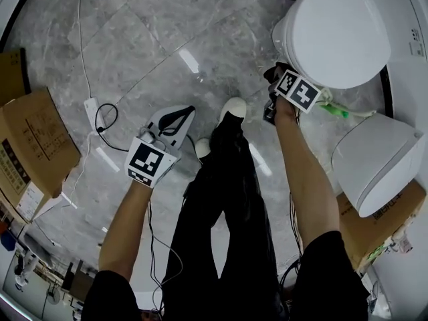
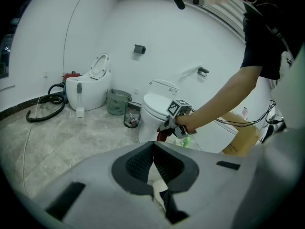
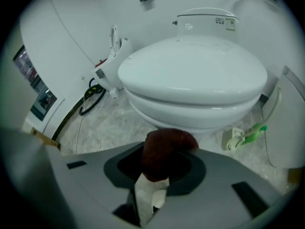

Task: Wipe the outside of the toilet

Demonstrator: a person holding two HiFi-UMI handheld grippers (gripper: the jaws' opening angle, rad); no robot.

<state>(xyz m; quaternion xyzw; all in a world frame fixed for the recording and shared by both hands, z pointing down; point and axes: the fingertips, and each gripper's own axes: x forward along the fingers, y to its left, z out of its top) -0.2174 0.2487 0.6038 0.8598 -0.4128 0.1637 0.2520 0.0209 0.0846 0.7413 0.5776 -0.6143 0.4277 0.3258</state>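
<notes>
The right gripper [image 3: 159, 173] pinches a dark red cloth [image 3: 167, 149] just before the front of the toilet [image 3: 195, 78], at one o'clock from the person. The left gripper [image 2: 153, 151] hangs at eight o'clock, jaws together on nothing. I'd judge the wiping barely begun, with most of the outside left.

In the head view my right gripper [image 1: 279, 80] has its jaws tucked under its marker cube and the toilet [image 1: 338, 32] rim, so I can't read them there. That toilet runs off the top edge, and its foot is out of sight beneath the bowl. In the right gripper view the dark red cloth [image 3: 164, 151] pinched in the jaws covers the near underside of the bowl. The label [image 3: 224, 23] on the far tank is too small to read. At left, the cardboard box [image 1: 33, 146] is cropped by the edge, its print illegible. In the left gripper view my arm [image 2: 224, 99] hides the toilet's right flank.
</notes>
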